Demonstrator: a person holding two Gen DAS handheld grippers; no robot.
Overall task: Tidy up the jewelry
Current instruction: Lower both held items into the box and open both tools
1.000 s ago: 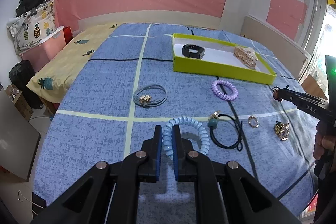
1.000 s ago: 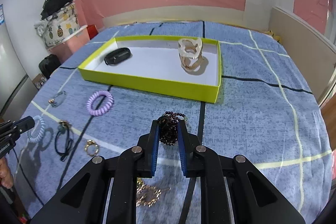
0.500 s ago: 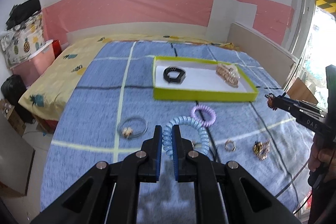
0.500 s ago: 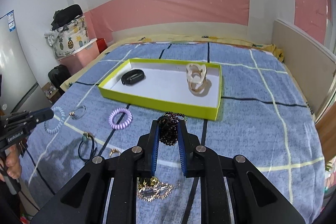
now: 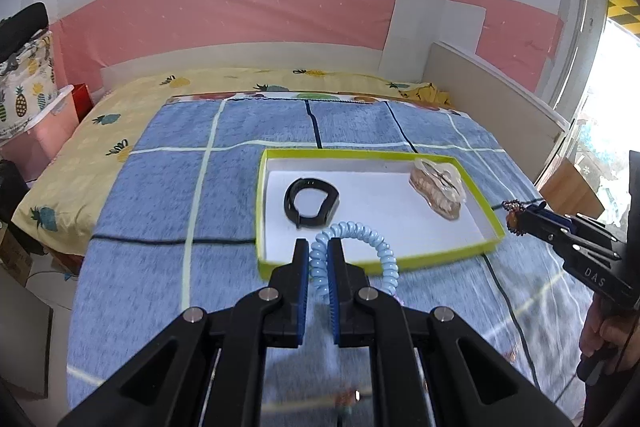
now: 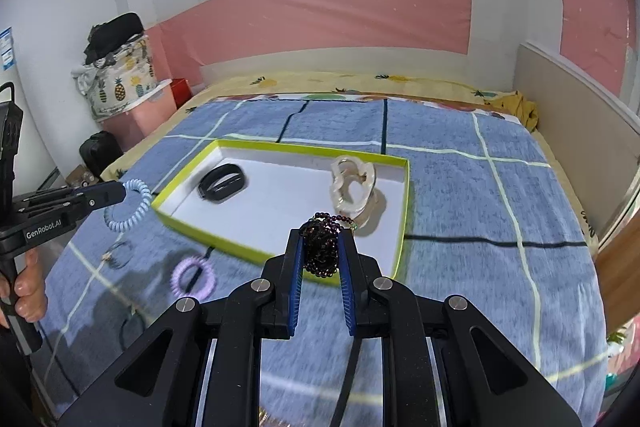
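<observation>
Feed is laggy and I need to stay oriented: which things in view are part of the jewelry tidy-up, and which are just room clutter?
Job:
- blue spiral band in left hand-held gripper
- dark bead bracelet in right hand-held gripper
- yellow-green tray
- black band, pale hair claw in tray
- purple spiral band, thin ring on blanket

Lying about:
- pineapple bag
- pink bin

A pale blue coil hair tie (image 5: pixel 362 247) hangs pinched in the left claw (image 5: pixel 319 259), lower centre of frame, over the near rim of the lime-green tray (image 5: pixel 482 205). A bunched dark bead bracelet (image 6: pixel 320 245) sits clamped in the right claw (image 6: pixel 320 255). Inside the tray lie a black band (image 5: pixel 311 202) and a translucent hair claw clip (image 5: pixel 440 193).
</observation>
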